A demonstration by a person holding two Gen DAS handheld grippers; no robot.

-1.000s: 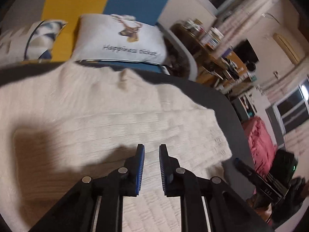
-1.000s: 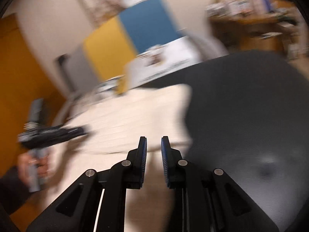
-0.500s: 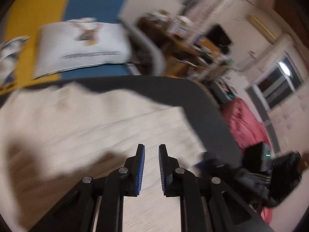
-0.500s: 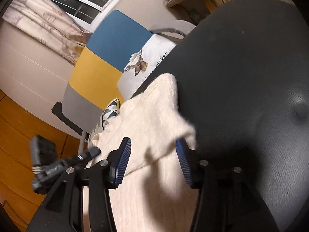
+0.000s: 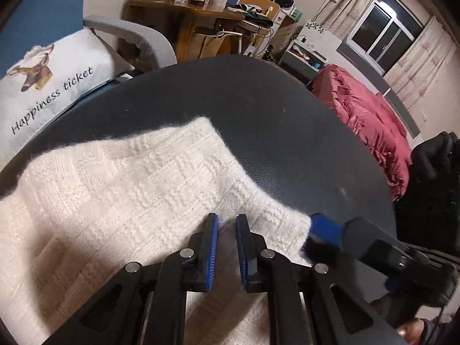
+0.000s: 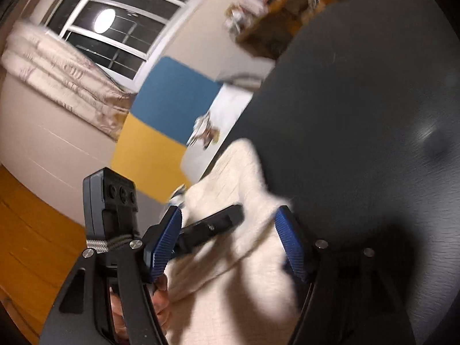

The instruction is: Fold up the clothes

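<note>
A white cushion (image 5: 54, 86) printed with a deer head and the words "Happiness ticket" leans beyond the far left edge of the dark round table (image 5: 273, 120). A cream knitted sweater (image 5: 129, 189) lies on the near left part of the table, one fuzzy corner reaching toward the table's middle and another toward the near right edge. The left gripper (image 5: 225, 221) hangs over the sweater's near part, its blue-padded jaws set a narrow gap apart with nothing between them. The right gripper (image 6: 230, 215) is at the sweater's right corner; its jaws have just been opening and stand wide, the knit lying between them without either pad pressing on it. In the right wrist view the left gripper's black body crosses in front of the sweater. A cluttered wooden desk (image 5: 201, 20) stands beyond the far edge. A red quilt (image 5: 365, 120) lies heaped to the right, below a window (image 5: 382, 37).
</note>
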